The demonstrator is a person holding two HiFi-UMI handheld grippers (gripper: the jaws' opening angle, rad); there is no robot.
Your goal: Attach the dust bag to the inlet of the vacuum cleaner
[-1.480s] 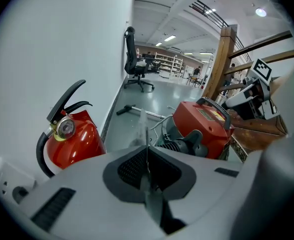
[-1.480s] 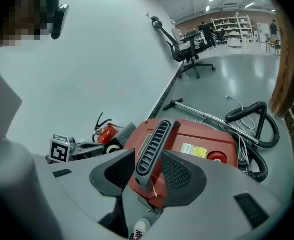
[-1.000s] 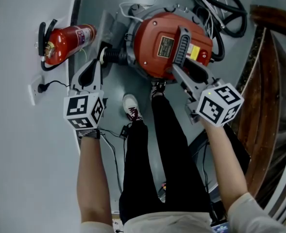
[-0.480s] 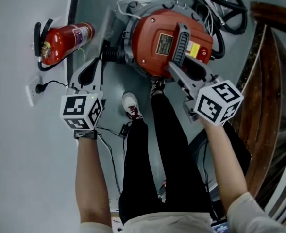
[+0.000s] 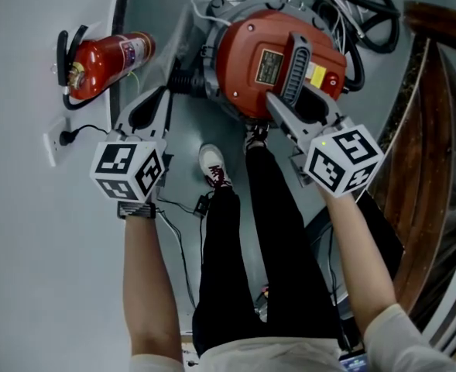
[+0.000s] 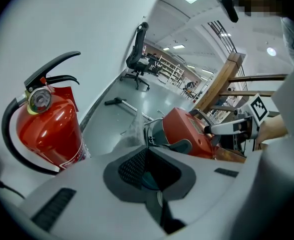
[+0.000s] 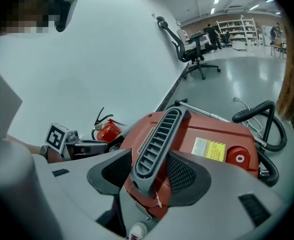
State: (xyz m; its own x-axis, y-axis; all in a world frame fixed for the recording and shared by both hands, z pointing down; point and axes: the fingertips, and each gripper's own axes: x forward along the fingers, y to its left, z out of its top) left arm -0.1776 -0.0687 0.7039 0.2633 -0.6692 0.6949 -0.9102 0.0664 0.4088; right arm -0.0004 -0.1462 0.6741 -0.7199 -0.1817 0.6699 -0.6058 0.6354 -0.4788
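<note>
Right gripper [image 7: 149,173] had just opened: jaws apart, vacuum cleaner [image 5: 278,56] handle [image 7: 156,134] between, not gripped. Left gripper [image 6: 147,176] was together, empty. Grey dust bag [image 6: 132,133] lay by vacuum's side; attachment prob. still unfinished.

- Floor [image 5: 183,142]: smooth, pale grey and glossy, meeting a white wall [image 5: 26,231] on the left.
- Vacuum [image 5: 258,60]: a red, round body standing on the floor in front of the person's feet.
- Extinguisher [image 5: 108,56]: red, upright at the foot of the wall, near the vacuum's left side.
- Hose [image 5: 371,14]: black, looped on the floor just right of the vacuum.
- Shoes [image 5: 210,163]: two, planted just beside the vacuum.
- Cable [image 5: 177,246]: thin and black, trailing over the floor.
- Tube [image 6: 122,103]: lying flat, well behind the vacuum.
- Chair [image 6: 137,59]: black, on castors, far off by the wall.
</note>
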